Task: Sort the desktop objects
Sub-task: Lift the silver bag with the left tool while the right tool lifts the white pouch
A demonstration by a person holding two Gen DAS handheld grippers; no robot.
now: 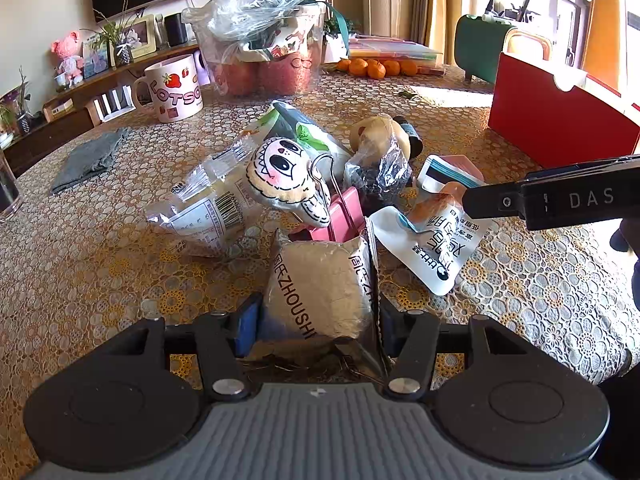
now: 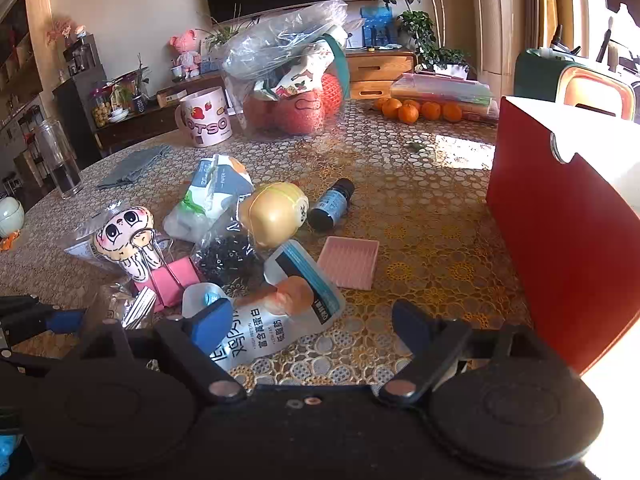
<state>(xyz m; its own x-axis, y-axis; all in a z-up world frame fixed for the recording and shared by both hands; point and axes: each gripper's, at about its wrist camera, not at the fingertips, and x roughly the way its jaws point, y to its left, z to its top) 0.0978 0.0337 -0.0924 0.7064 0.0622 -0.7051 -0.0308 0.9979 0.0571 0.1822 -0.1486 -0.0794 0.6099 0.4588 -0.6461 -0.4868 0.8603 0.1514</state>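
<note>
Blue-padded fingers [image 1: 250,320] of the left gripper [image 1: 318,322] are clamped on a silver foil snack packet [image 1: 320,280], pinching it across its width near the bottom end, at the near edge of the pile on the lace-patterned table [image 1: 100,280]. Over on the other side, the right gripper [image 2: 310,326] stands wide apart, nothing pressed between its pads, hovering right over a white chicken-breast pouch [image 2: 276,320] that lies flat on the table just below its left finger.

That foil packet looks light, crinkly and slick, puffed with air, so a hold across the body beats the thin sealed edge, which could slide out. The pouch looks soft and floppy too; its flat seal or middle seems the likeliest place to take it.

Just behind lie a pink binder clip [image 1: 340,216], a cartoon plush charm [image 1: 280,176], a bag of small black bits [image 2: 226,258] and a dark little bottle [image 2: 332,204]. A red box [image 2: 560,240] stands open to the right, a likely destination.
</note>
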